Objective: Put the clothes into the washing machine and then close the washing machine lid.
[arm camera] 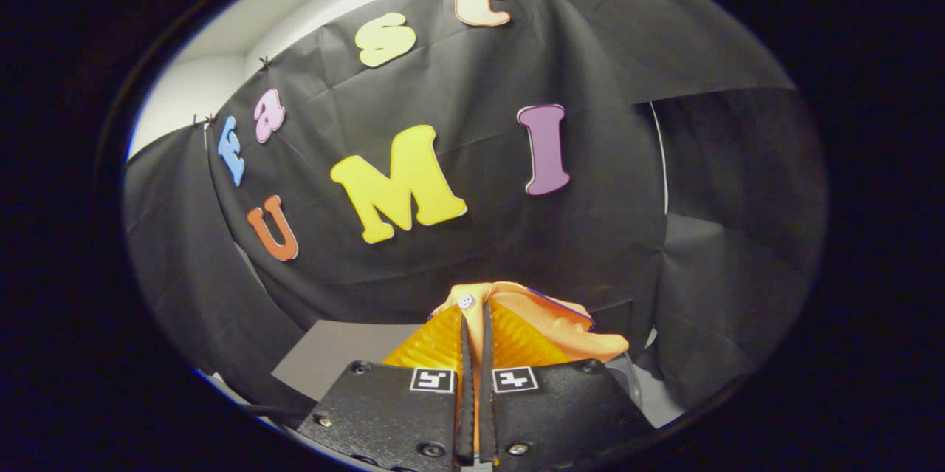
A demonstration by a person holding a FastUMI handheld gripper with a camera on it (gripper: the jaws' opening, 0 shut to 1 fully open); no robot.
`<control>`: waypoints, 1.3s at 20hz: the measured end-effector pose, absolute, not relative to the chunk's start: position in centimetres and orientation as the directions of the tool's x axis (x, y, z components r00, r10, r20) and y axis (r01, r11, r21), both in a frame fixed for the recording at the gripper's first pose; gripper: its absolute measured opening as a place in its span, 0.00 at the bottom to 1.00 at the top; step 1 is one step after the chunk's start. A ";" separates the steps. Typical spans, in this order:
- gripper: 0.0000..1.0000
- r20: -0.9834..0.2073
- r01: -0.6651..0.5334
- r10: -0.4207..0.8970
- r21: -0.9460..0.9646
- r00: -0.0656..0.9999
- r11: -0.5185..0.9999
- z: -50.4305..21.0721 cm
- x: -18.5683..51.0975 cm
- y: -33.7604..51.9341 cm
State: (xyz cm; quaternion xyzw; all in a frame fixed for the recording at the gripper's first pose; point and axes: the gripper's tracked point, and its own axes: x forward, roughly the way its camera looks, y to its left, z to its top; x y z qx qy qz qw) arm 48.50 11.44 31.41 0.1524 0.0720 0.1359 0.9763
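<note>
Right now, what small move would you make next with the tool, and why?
Probably tip forward and down to find the washer. The tool is nearly shut on the orange garment, lifted against the black cloth wall; a small button sits at the fingertips.

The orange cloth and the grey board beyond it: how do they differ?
The orange cloth is bright, soft and bunched up with a small button; the grey board is dull, flat and smooth. The cloth is pinched between the nearly closed fingers of the hand-held gripper and lifted; the board lies beyond, untouched. Both sit before the black booth wall.
</note>
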 end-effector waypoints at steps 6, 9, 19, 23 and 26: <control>0.06 -0.134 -0.240 0.308 0.375 0.942 0.896 30.5 52.2 9.1; 0.06 -0.116 -0.253 0.311 0.354 0.943 0.901 31.5 53.7 9.0; 0.06 -0.093 -0.315 0.359 0.313 0.929 0.896 33.3 56.2 11.5; 0.06 -0.108 -0.343 0.386 0.286 0.916 0.895 31.0 56.2 12.9; 0.06 -0.193 -0.306 0.370 0.294 0.909 0.905 25.7 56.9 12.9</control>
